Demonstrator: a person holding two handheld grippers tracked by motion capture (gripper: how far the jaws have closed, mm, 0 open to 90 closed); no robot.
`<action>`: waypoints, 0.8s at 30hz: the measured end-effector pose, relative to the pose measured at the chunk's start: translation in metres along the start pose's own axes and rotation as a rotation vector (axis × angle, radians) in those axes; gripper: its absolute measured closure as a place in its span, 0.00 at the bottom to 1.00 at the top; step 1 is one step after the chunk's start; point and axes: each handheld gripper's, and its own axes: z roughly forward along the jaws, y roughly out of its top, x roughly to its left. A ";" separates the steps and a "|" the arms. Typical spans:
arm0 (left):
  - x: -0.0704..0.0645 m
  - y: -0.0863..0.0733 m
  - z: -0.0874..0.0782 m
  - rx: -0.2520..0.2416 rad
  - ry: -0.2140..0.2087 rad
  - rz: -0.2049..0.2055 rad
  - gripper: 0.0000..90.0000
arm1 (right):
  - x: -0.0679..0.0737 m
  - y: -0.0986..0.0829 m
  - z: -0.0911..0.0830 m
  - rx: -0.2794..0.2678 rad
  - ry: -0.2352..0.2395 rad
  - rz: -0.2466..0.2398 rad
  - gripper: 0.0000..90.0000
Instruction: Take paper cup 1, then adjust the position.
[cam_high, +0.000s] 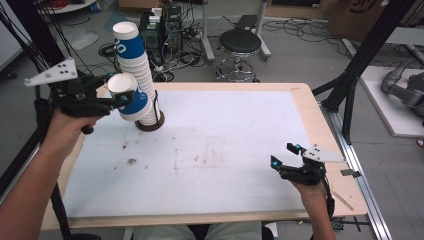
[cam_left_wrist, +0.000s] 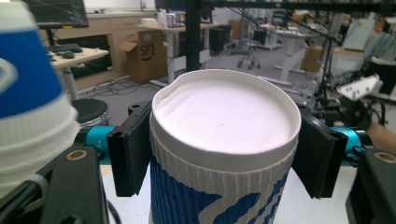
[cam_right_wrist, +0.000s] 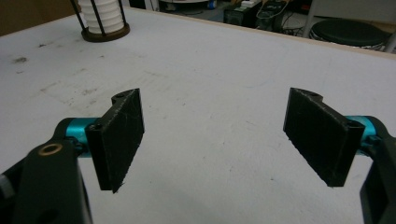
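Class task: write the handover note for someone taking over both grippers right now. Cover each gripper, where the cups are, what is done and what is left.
Left gripper: shut on one paper cup, held tilted in the air beside the cup stack; its jaws press the cup's ribbed wall on both sides.
Right gripper: open, empty, low over the white table near its right edge.
Stack: stands in a round wire holder at the table's far left.
Done: one cup is in the grip, apart from the stack.
Left: probably to set this cup down on the table; no cups stand there yet.

Ribbed paper cup (cam_left_wrist: 224, 140); matt, stained white table (cam_high: 225, 150) surface.
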 end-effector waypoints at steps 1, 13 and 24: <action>-0.002 -0.005 0.004 0.003 -0.007 0.005 0.33 | 0.000 0.000 0.001 0.002 0.004 -0.001 0.23; -0.021 -0.069 0.048 0.053 -0.084 -0.035 0.33 | 0.011 0.006 0.018 0.023 0.062 -0.035 0.23; -0.030 -0.093 0.066 0.080 -0.096 -0.054 0.33 | 0.019 0.009 0.021 0.015 0.123 -0.057 0.23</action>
